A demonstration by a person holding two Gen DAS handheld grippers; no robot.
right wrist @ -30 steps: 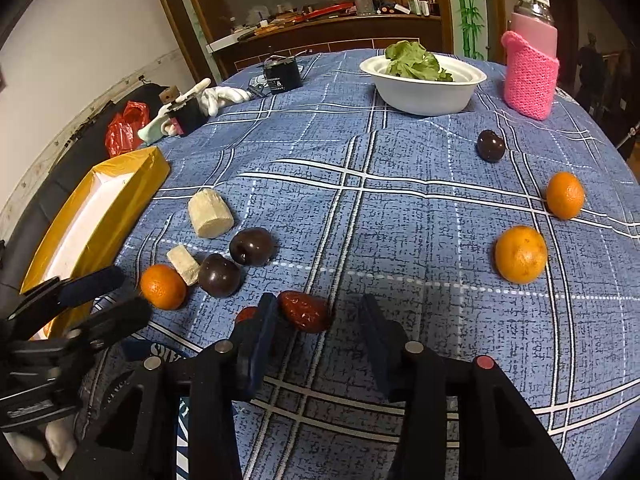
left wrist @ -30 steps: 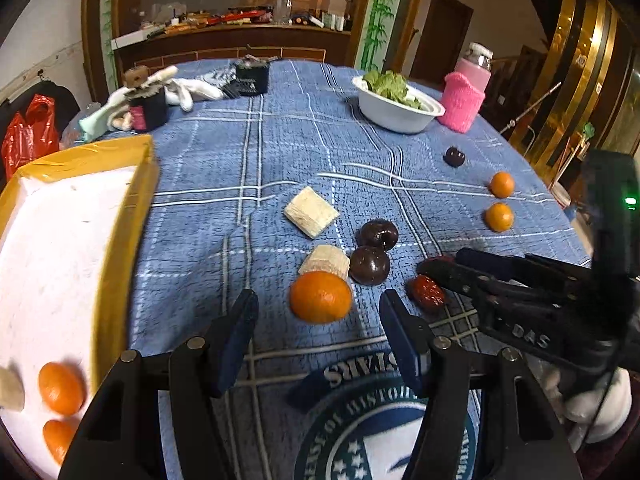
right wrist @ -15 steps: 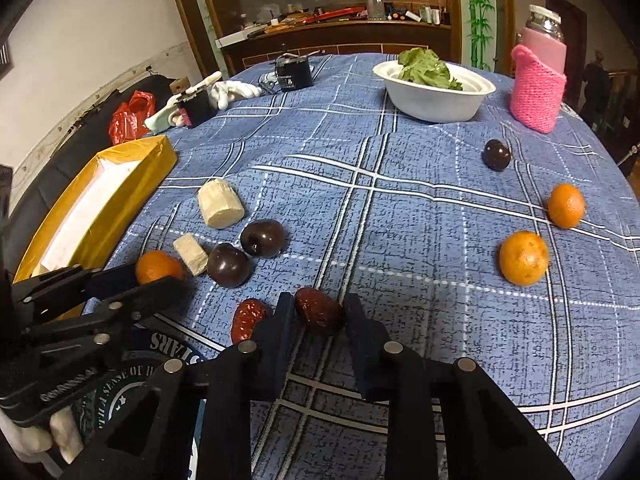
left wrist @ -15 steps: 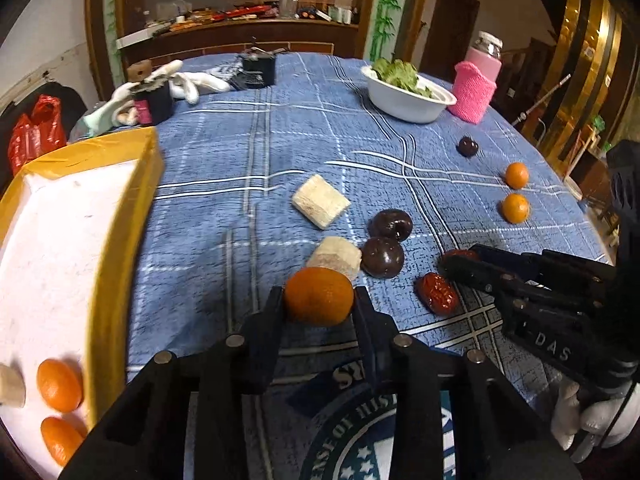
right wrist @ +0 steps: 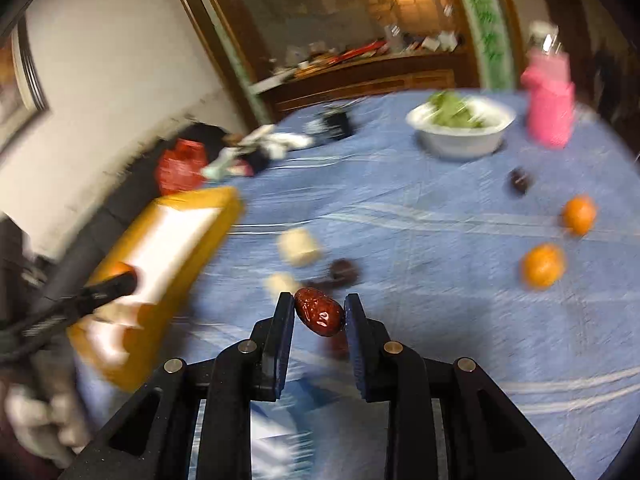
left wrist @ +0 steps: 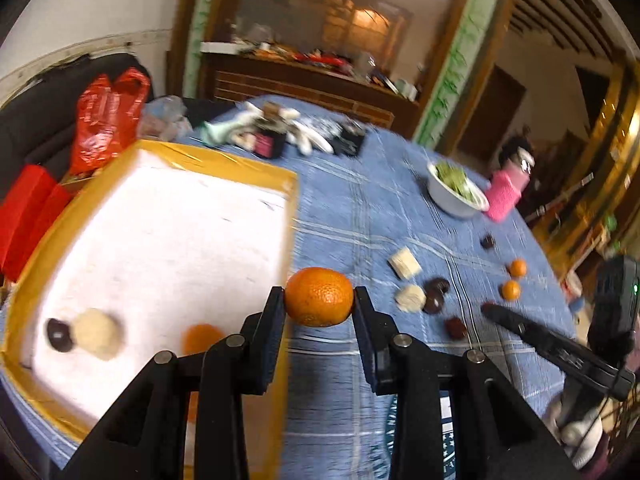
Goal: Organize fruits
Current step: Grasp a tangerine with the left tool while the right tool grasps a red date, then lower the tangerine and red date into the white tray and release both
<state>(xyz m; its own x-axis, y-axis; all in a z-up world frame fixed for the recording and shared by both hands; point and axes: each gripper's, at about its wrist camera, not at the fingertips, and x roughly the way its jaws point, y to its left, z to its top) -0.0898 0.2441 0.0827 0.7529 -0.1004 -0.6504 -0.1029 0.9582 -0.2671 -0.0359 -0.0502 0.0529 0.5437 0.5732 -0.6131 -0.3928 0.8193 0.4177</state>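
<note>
Left wrist view: our left gripper [left wrist: 319, 300] clamps the tangerine [left wrist: 319, 297] in its narrowed fingers, lifted beside the yellow-rimmed tray [left wrist: 286, 216]. Our right gripper [right wrist: 319, 312] pinches a red date [right wrist: 319, 311] above the blue tablecloth [right wrist: 420, 232] (background blurred), other fruits scattered beyond.

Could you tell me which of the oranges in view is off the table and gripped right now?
The orange clamped in the left gripper, raised by the yellow-rimmed box. The two small oranges far right lie loose on the blue cloth.
</note>
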